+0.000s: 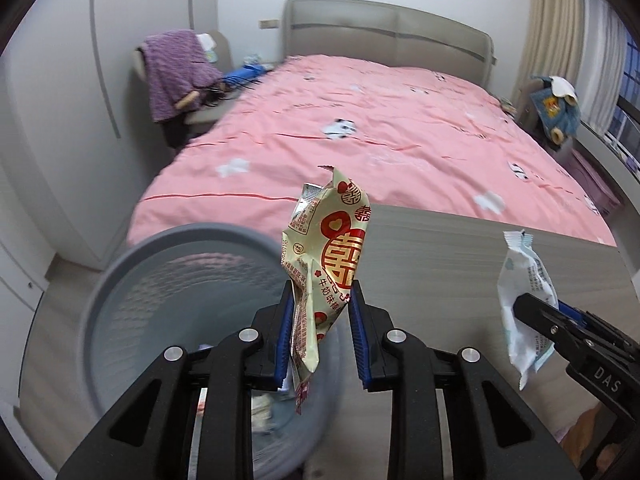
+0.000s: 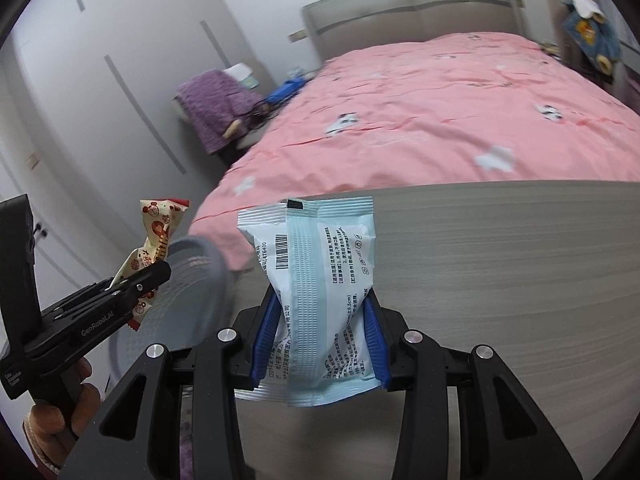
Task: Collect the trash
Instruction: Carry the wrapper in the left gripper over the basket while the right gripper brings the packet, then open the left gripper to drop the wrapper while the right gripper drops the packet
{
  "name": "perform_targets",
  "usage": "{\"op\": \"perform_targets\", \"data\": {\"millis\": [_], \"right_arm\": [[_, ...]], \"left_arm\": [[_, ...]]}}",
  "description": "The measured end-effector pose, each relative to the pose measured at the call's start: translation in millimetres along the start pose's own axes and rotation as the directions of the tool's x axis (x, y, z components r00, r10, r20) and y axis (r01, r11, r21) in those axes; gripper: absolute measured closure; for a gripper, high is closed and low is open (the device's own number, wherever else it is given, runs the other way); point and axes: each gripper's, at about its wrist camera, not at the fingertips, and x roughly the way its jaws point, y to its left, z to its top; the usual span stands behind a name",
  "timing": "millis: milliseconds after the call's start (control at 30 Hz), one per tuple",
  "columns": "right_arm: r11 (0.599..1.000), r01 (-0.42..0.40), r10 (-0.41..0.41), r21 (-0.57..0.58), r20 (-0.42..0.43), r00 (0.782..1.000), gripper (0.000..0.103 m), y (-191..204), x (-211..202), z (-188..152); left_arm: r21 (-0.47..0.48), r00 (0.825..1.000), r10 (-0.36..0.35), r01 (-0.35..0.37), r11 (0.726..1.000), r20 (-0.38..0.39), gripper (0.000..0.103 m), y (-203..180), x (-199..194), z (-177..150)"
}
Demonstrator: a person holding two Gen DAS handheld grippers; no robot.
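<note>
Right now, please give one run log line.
left gripper: holds cream snack wrapper | right gripper: holds blue packet | grey bin: below left

Bin (image 1: 132,280) left of table (image 1: 460,256)

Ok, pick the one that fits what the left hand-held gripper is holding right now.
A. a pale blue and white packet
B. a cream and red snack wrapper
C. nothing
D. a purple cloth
B: the left hand-held gripper is shut on a cream and red snack wrapper near the grey bin; the pale blue packet is in the right hand-held gripper.
</note>
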Motion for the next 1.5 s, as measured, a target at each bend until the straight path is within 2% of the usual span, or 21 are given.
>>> {"op": "perform_targets", "data": {"millis": [233,400,633,833,867,933,967,1033,1500], "right_arm": [[0.991,-0.084,0.082,-0.103,-0.029,0.996,0.063,65,21,2],[0.975,-0.147,0.135,-0.169,-0.082,0.987,0.063,107,44,1],[0.961,-0.173,0.141,-0.218,-0.153,0.978,0.063,141,76,-3],[0.956,-0.179,0.144,-0.230,-0.161,0.976,0.061,152,86,-3],[0.957,-0.178,0.144,-0.230,-0.158,0.977,0.059,152,86,-2],[0.956,-0.178,0.145,-0.231,-0.153,0.977,0.054,152,84,-3],[0.956,-0.178,0.146,-0.233,-0.150,0.978,0.052,153,83,-3],[0.956,-0.170,0.140,-0.241,-0.138,0.981,0.047,155,81,-4],[0.958,-0.140,0.111,-0.249,-0.129,0.985,0.047,155,78,-9]], "left_arm": [[-0.059,0.999,0.047,-0.047,0.997,-0.004,0.078,51,-14,-20],[-0.089,0.995,0.102,-0.103,0.991,-0.010,0.078,81,-13,-28],[-0.133,0.989,0.144,-0.146,0.980,-0.025,0.077,115,-7,-33],[-0.172,0.989,0.147,-0.150,0.974,-0.029,0.074,133,-9,-34],[-0.176,0.988,0.149,-0.152,0.973,-0.031,0.069,134,-8,-34],[-0.185,0.987,0.154,-0.158,0.970,-0.033,0.047,137,-9,-34],[-0.191,0.988,0.155,-0.158,0.969,-0.030,0.045,138,-9,-35],[-0.192,0.987,0.158,-0.160,0.968,-0.026,0.045,140,-10,-35],[-0.196,0.983,0.183,-0.184,0.963,-0.020,0.043,142,-14,-36]]}}
